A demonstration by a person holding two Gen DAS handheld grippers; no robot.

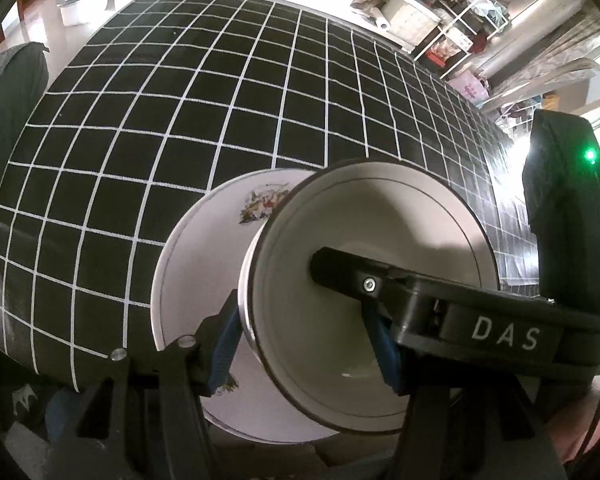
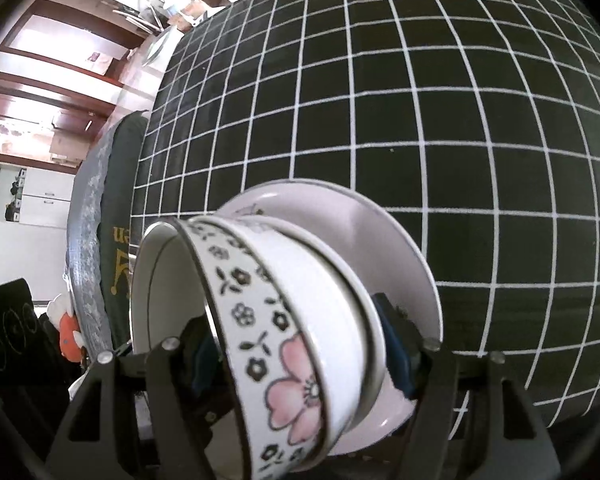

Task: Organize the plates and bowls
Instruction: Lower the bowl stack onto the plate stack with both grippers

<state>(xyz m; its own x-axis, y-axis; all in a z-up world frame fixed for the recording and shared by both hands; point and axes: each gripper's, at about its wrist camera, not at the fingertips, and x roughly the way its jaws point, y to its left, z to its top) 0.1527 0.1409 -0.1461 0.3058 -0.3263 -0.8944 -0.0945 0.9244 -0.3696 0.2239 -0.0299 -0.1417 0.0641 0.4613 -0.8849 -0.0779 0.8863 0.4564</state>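
In the left wrist view, a white bowl [image 1: 376, 296] with a dark rim sits on a white plate [image 1: 204, 264] with a flower print, on the black grid tablecloth [image 1: 220, 100]. My left gripper [image 1: 304, 344] is shut on the bowl's near wall, one blue pad outside, one inside. The right gripper's body [image 1: 480, 320] reaches over the bowl from the right. In the right wrist view, the same bowl [image 2: 284, 320], its side printed with black and pink flowers, stands on the plate [image 2: 404, 248]. My right gripper [image 2: 300, 360] is shut across the bowl's wall.
The black grid cloth [image 2: 420, 100] covers the table beyond the dishes. A dark green cushion [image 2: 120, 216] lies at the table's left edge. A white tub [image 1: 82, 2] and cluttered shelves [image 1: 452, 16] stand on the floor past the far edge.
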